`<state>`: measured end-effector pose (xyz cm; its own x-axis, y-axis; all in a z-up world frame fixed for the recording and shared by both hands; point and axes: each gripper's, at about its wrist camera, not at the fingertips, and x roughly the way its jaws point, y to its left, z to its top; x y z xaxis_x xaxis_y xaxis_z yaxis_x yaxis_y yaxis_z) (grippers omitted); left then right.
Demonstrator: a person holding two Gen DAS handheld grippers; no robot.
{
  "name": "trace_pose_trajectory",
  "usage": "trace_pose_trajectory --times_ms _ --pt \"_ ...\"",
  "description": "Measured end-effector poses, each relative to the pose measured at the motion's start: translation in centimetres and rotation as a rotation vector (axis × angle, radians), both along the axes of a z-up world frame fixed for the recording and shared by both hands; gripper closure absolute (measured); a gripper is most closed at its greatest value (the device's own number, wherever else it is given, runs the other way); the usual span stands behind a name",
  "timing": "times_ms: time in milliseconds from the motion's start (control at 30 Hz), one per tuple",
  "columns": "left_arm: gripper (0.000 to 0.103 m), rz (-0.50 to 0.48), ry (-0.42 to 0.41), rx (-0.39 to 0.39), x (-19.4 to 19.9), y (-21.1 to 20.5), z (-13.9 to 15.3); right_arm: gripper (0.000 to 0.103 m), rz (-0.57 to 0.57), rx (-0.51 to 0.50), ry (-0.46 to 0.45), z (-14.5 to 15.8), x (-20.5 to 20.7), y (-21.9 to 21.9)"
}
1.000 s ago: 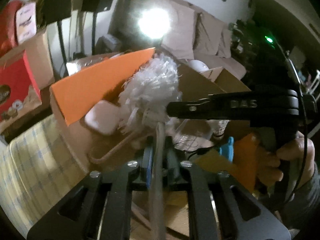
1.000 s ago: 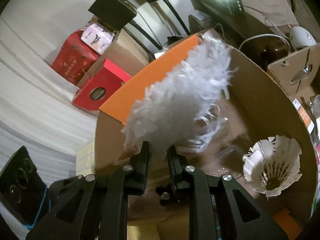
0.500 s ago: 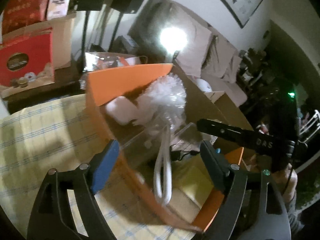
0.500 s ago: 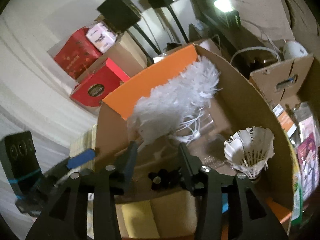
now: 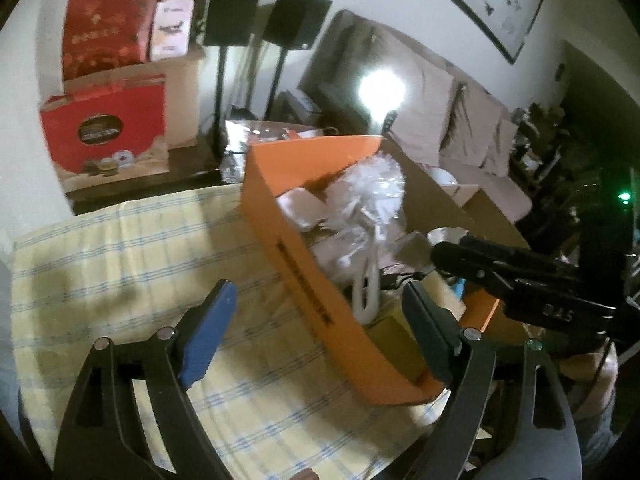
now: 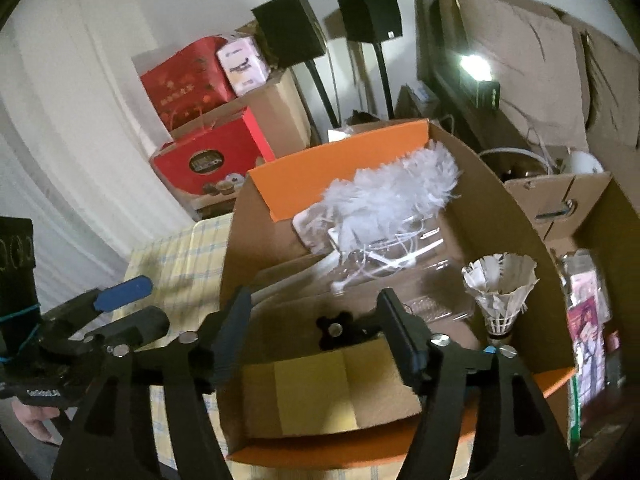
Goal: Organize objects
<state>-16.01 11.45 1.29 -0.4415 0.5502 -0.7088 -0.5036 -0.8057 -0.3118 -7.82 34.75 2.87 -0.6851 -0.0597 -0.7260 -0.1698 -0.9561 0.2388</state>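
Left gripper (image 5: 320, 332) and right gripper (image 6: 316, 332) opening (both empty).

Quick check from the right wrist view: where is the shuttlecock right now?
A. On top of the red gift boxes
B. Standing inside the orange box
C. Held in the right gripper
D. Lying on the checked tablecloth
B. The shuttlecock stands cork-down inside the orange box, clear of the opening right gripper, whose jaws hold nothing.

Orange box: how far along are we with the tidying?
Done: the white duster lies inside the orange box, along with a shuttlecock and a yellow pad. In hand: nothing; the left claw and right claw are both opening with nothing gripped. Left: the checked tablecloth shows no loose items here, so possibly little remains.
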Motion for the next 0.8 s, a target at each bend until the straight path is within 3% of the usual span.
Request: trace_pose_trajectory --times_ms 67,333,467,800 --pt "0.009 0.020 0.008 0.003 0.6 -0.8 0.2 0.026 0.008 0.023 0.009 0.3 0.4 -0.8" --pt "0.008 0.095 0.025 -0.050 2.7 -2.9 0.5 0.020 0.020 0.105 0.033 1.0 1.6 -3.0" --pt "0.001 0.143 0.039 -0.069 3.9 -4.1 0.4 0.018 0.036 0.145 0.041 1.0 2.4 -4.5" --pt "0.000 0.318 0.087 -0.146 7.9 -6.5 -0.2 0.017 0.043 0.179 0.053 0.2 5.0 -6.8"
